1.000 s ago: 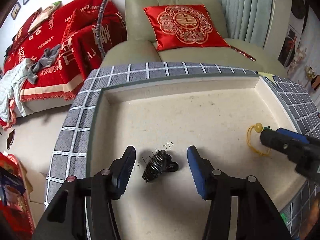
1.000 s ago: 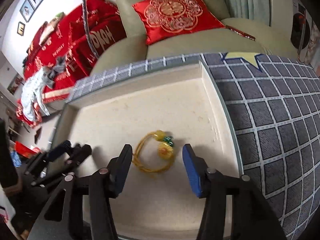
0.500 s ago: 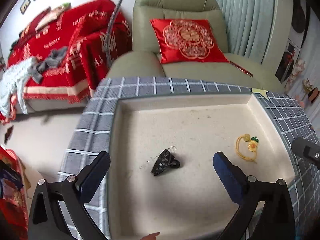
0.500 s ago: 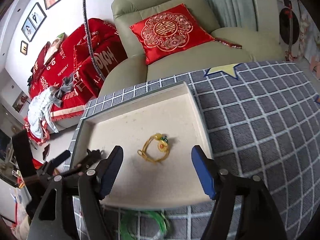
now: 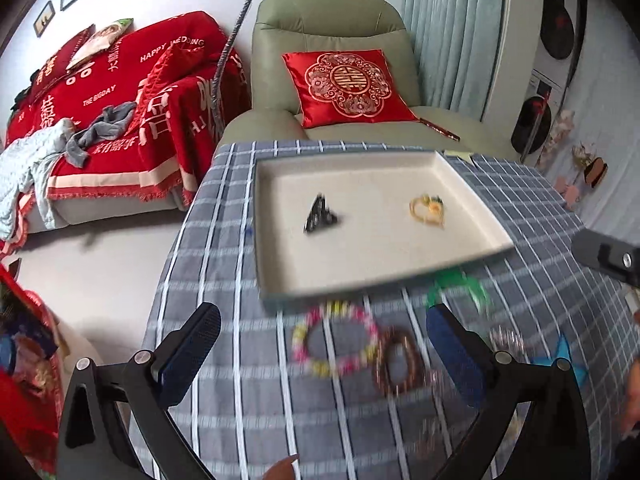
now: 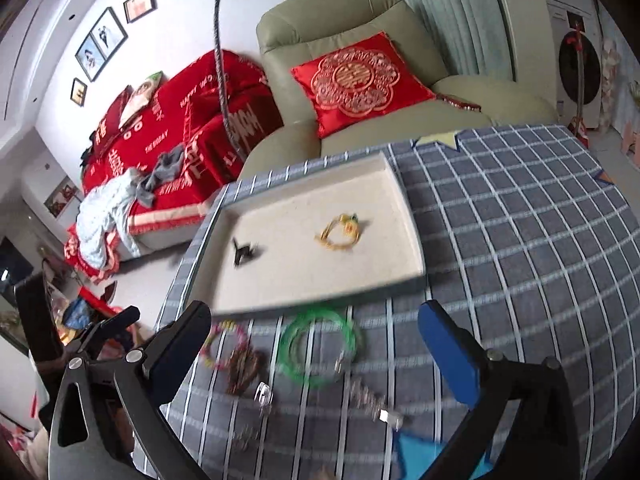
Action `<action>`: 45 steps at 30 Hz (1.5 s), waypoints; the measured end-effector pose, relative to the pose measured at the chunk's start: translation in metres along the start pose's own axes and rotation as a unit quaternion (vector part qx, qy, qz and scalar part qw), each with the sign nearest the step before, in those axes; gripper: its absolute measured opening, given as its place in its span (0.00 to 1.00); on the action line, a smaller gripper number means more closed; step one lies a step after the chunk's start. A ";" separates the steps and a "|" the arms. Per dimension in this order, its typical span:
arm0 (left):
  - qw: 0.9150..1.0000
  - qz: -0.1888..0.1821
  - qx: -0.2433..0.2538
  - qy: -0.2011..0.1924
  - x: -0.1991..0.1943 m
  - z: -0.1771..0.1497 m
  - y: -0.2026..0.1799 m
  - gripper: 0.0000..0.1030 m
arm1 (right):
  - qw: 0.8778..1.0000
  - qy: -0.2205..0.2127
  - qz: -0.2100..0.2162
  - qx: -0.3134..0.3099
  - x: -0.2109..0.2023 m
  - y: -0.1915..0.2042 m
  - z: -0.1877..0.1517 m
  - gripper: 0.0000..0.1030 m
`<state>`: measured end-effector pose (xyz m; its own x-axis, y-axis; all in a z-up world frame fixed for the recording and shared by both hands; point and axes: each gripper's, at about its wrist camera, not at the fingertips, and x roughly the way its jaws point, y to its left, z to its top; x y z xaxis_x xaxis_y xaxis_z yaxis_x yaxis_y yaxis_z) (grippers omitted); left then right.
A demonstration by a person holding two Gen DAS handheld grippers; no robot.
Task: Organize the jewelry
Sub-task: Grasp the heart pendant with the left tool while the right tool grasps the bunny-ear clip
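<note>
On the table with the grey checked cloth point(image 5: 224, 264) stands a shallow cream rectangular tray point(image 5: 280, 280). Two pieces already lie in it, well apart: a small black hair clip point(image 5: 318, 216) at about 9 o'clock of the tray floor and a yellow cord bracelet with a yellow bead point(image 5: 428, 210) at about 3 o'clock.

The left gripper point(image 5: 324, 356) has its blue pads wide apart and nothing is between them. The right gripper point(image 6: 316, 348) is opening its jaws, which are already wide, and no piece is pressed between them; the pieces seen between the fingers lie on the cloth below.

The pieces not yet sorted lie on the cloth at 6 o'clock from the tray, just beside its near rim. In the left wrist view there is a pink and yellow beaded bracelet point(image 5: 336, 340) and, touching it at 4 o'clock, a brown beaded bracelet point(image 5: 398, 364). In the right wrist view a thin green plastic bangle point(image 6: 320, 344) lies nearest the rim, and small silver pieces point(image 6: 372, 400), too blurred to name, lie at 5 o'clock from it.

I judge all of these to be very light. The beaded bracelets are probably strung on elastic, so they will sag and roll; it is better to pinch across one side of the ring, over the beads. The green bangle looks stiff and smooth and may slip, so take it across its band. The silver pieces look thin and delicate, and need a low, gentle pinch.
</note>
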<state>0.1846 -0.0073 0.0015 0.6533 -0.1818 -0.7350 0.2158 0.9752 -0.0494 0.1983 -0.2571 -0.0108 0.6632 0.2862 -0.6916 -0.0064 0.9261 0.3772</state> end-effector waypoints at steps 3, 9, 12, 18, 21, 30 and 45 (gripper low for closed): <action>1.000 0.010 0.006 -0.001 -0.018 -0.026 -0.003 1.00 | 1.000 0.012 -0.006 -0.005 -0.012 0.005 -0.015 1.00; 0.998 -0.025 0.005 0.050 -0.026 -0.069 -0.010 1.00 | 0.999 0.037 -0.002 -0.016 -0.037 0.012 -0.061 1.00; 0.998 -0.026 0.009 0.062 -0.026 -0.087 -0.017 1.00 | 0.999 0.046 -0.011 -0.021 -0.048 0.011 -0.088 1.00; 0.998 -0.011 0.030 0.063 -0.027 -0.104 -0.028 1.00 | 0.995 0.080 -0.058 -0.026 -0.050 0.001 -0.132 1.00; 0.997 -0.013 0.037 0.064 -0.026 -0.106 -0.032 1.00 | 0.993 0.092 -0.074 -0.019 -0.047 -0.010 -0.142 1.00; 0.996 -0.027 0.053 0.069 -0.012 -0.102 -0.040 1.00 | 0.990 0.104 -0.087 -0.029 -0.033 -0.020 -0.146 0.98; 0.993 -0.036 0.065 0.091 0.013 -0.094 -0.052 0.95 | 0.981 0.125 -0.096 -0.110 -0.005 0.005 -0.149 0.61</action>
<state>0.1137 -0.0482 -0.0692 0.4938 -0.2142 -0.8428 0.3565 0.9338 -0.0285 0.0829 -0.2175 -0.0975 0.4637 0.1264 -0.8769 -0.0788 0.9917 0.1013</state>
